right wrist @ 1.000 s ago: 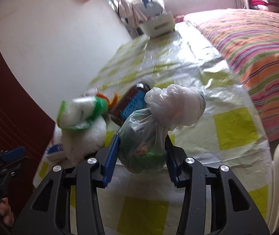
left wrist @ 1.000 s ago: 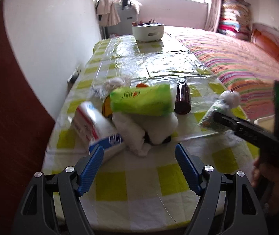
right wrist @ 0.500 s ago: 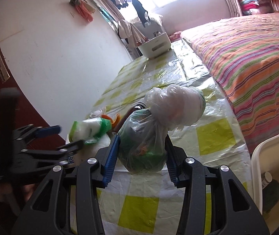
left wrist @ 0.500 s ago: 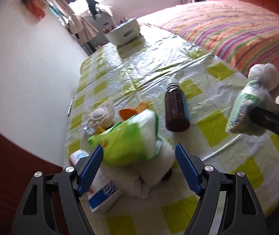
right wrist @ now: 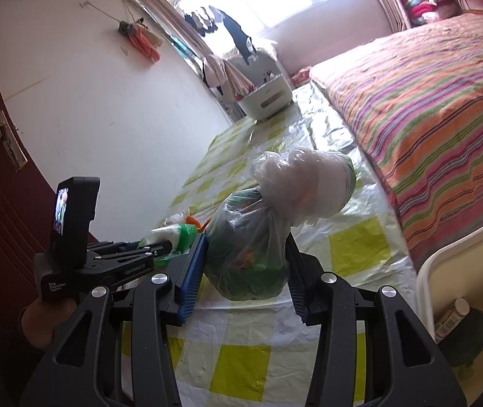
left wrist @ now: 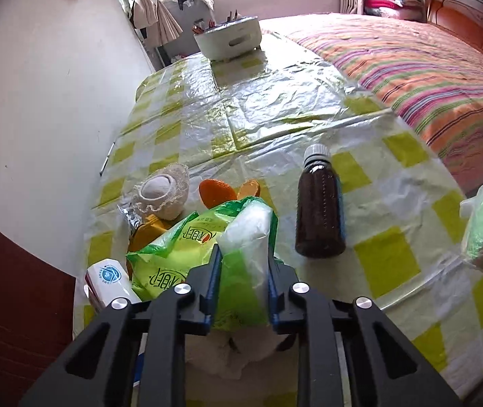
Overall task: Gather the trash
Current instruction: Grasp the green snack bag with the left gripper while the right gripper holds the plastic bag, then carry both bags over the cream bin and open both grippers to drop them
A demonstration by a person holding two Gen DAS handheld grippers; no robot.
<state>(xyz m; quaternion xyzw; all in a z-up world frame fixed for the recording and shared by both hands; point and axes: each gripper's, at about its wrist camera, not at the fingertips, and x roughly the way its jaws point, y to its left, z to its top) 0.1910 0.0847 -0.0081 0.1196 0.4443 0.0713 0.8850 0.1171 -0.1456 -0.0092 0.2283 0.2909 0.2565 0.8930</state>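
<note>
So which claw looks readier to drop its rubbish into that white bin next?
The right claw, probably. It is shut on a knotted plastic bag, and the white bin shows right beside it at the table edge. The left claw grips a green packet over the clutter, no bin in its view.

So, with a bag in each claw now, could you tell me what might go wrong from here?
The left claw pinches only the thin end of the green bag; it may slip or tear when lifted. That bag lies on a heap, so the box at the table's edge could be dragged off. The brown bottle lies on its side and could roll if bumped.
</note>
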